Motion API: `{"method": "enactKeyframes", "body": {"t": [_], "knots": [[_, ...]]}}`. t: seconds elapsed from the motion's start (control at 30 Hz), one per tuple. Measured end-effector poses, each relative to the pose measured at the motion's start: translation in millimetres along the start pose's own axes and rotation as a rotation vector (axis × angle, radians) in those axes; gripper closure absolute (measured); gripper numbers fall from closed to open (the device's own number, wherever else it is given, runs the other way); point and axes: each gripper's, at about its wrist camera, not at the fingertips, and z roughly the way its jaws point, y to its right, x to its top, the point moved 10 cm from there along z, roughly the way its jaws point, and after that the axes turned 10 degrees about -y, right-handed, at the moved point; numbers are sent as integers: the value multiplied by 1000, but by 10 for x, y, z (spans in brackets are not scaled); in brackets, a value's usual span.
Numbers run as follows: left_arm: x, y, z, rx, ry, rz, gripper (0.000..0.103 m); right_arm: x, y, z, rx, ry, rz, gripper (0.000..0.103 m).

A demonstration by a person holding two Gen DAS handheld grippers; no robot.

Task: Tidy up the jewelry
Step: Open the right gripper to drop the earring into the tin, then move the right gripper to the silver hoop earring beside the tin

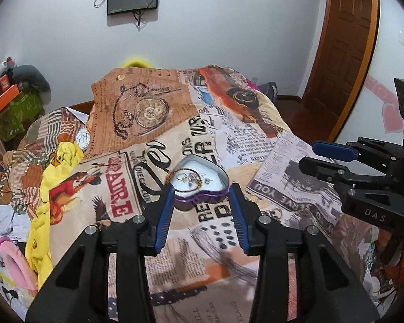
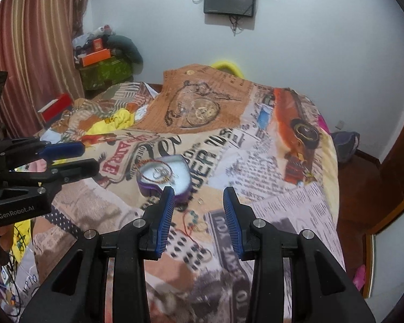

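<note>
The red string bracelet (image 2: pixel 192 222) lies loose on the printed blanket (image 2: pixel 282 188) — right between the right gripper's (image 2: pixel 198 210) spread-apart fingers, nearer than the left gripper (image 1: pixel 202 204), spread too.

A heart-shaped tin (image 1: pixel 200 181) with purple walls and a white lining is seen lying open on the printed bedcover, its point turned toward the cameras. Inside it, a reddish beaded bracelet (image 2: pixel 155 171) and some small silver and gold pieces (image 1: pixel 195 179) are laid on the lining, too small to be told apart. Just beside the tin, on the cover, a small ring (image 2: pixel 200 201) and a red cord bracelet with turquoise beads (image 2: pixel 192 219) are found lying loose.
</note>
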Motion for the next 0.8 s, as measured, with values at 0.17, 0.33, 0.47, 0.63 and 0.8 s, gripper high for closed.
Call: {"method": "enactKeyframes", "body": {"t": [0.17, 0.33, 0.47, 0.63, 0.8], "knots": [[-84, 118, 91, -24, -31, -1, 60, -213, 177, 0, -29, -30, 30, 69], [-173, 216, 276, -19, -83, 16, 57, -451, 359, 139, -44, -95, 61, 69], [-291, 282, 447, -28, -128, 27, 56, -622, 415, 256, -27, -142, 86, 69], [-462, 298, 663, -42, -187, 16, 56, -786, 314, 461, 14, -210, 78, 69], [-550, 255, 808, -37, -217, -3, 56, -836, 139, 643, 52, -252, 45, 69]]}}
